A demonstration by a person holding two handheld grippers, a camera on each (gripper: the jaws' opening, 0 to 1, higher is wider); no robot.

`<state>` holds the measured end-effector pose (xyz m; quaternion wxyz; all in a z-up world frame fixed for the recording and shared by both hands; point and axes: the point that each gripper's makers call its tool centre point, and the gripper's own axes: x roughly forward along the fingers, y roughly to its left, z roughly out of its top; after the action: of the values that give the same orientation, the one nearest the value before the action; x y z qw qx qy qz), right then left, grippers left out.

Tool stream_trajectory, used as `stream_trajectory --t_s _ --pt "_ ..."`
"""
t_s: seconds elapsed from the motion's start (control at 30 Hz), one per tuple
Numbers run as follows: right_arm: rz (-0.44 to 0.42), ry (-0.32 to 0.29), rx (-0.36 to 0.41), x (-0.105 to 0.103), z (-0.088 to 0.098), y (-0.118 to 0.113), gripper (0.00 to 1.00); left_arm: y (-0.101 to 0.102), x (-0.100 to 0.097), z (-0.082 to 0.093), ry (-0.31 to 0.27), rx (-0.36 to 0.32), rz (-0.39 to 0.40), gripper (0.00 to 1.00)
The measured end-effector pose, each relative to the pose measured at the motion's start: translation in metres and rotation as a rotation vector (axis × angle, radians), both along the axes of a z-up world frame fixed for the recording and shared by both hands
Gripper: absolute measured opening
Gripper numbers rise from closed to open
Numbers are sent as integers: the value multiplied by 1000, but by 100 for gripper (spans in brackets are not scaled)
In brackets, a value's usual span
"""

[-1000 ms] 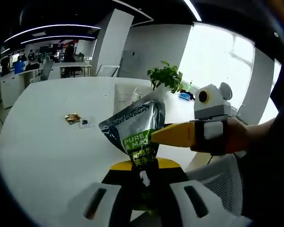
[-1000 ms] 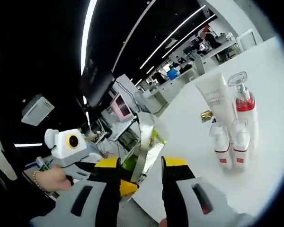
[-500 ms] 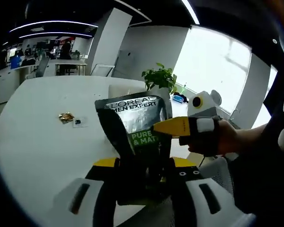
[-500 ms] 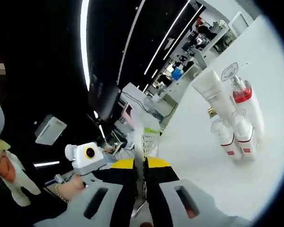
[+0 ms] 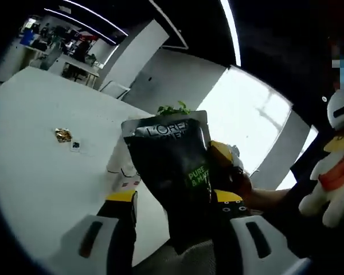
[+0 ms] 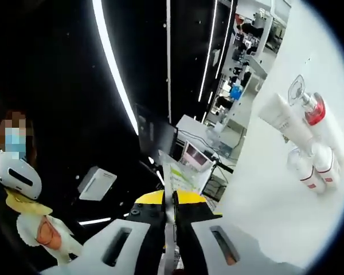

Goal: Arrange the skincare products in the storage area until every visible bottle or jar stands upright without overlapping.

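Black L'Oréal pouch fills frame centre, pinched edge-on by the clenched right gripper. Left gripper stands released around it. White table lies open at left; upright bottles cluster at right.

The left gripper has two broad pale grey fingers, each with a dark oblong slot set into its face. Each finger ends in a black pad capped by a bright yellow strip, and the right finger carries two small round screw marks just under its yellow cap. The right gripper is built the same way: pale grey fingers with dark oblong slots, black inner pads and yellow caps at the far end.
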<state>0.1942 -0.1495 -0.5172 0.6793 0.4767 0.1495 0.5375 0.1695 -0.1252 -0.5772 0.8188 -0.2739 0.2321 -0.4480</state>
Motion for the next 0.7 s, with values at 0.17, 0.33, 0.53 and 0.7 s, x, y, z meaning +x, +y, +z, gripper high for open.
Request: stream_trajectory --t_s 0.17,0.33,0.53,0.7 --pt "-19 12 19 3 5 0 5 -11 -7 7 11 -74 -18 30" --pt "-126 44 -31 22 -10 -17 5 -3 -7 9 24 -69 13 13" --pt "-157 62 -70 22 -22 -23 6 -4 -9 18 12 -84 17 0" --pt "-162 71 -84 18 -30 -18 12 1 -2 29 9 -130 62 1"
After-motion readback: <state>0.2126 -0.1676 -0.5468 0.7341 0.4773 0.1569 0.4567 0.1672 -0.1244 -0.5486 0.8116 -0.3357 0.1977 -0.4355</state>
